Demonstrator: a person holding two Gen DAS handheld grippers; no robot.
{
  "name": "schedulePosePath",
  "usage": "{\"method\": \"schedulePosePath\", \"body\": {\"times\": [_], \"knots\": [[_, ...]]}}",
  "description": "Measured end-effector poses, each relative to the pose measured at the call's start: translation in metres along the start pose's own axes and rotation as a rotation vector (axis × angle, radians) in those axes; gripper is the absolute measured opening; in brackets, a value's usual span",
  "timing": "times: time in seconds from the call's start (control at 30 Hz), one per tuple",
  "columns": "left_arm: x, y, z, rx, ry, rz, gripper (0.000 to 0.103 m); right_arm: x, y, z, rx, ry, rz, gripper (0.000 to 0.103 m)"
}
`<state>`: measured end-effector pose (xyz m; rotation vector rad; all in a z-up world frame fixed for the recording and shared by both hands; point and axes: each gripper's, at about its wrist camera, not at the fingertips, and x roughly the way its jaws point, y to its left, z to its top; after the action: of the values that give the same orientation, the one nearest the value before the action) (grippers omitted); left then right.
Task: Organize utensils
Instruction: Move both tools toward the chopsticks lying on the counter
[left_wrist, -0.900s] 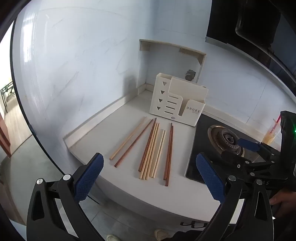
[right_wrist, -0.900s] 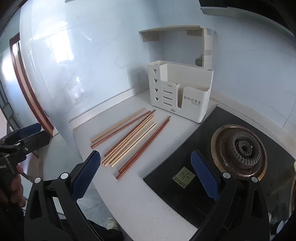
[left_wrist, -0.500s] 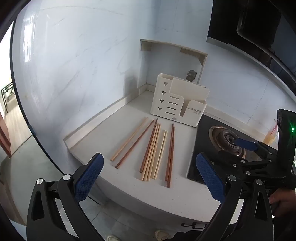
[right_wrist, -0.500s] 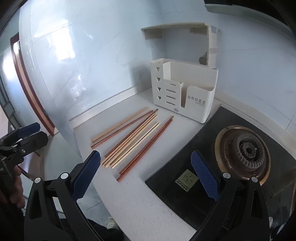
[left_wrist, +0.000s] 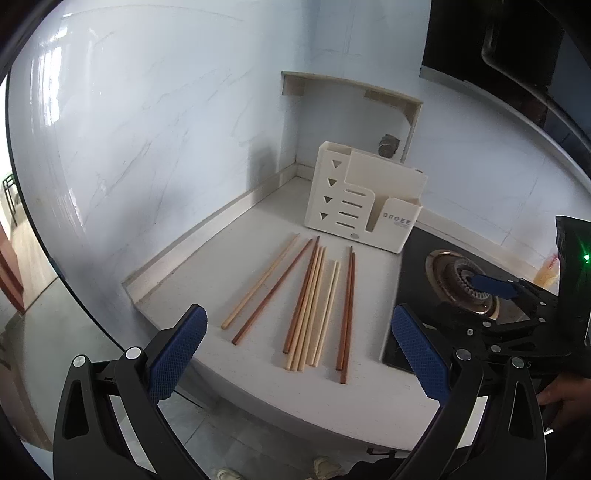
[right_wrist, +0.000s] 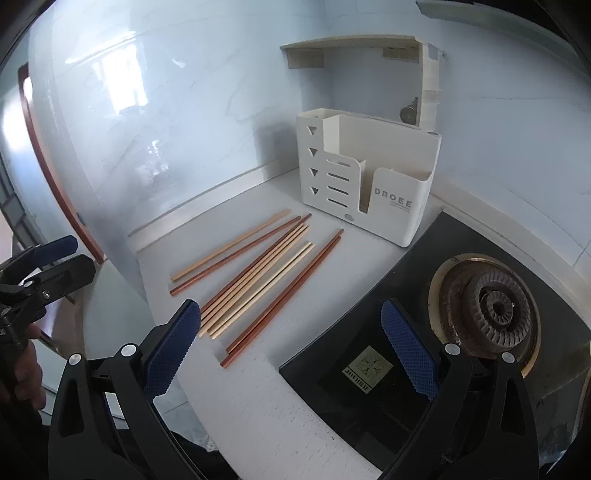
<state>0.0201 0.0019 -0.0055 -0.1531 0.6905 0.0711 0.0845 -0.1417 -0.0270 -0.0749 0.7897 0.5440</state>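
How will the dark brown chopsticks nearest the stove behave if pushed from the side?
The dark brown chopsticks look thin, stiff and light, so they would probably slide or roll easily on the smooth countertop. Lying loose as a pair, they may separate rather than move together.

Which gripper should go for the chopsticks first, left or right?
Left, probably. The left gripper frames the chopsticks between its open fingers, while the right gripper looks mostly onto the stove. Both are empty.

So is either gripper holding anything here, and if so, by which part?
Nothing is held. The left gripper and right gripper both stand wide open above the counter, and the chopsticks lie untouched.
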Motion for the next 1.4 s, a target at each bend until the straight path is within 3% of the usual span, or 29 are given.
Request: {"method": "schedulePosePath", "body": {"times": [0.3,1.4], "knots": [[0.014,-0.003,0.007,0.022,0.03,-0.014,0.098,0.008,-0.002,0.003,0.0,0.033,-0.008,0.099],[0.001,0.016,-0.006,-0.126,0.061,0.062,0.098,0.013,-0.007,0.005,0.007,0.088,0.024,0.099]]}}
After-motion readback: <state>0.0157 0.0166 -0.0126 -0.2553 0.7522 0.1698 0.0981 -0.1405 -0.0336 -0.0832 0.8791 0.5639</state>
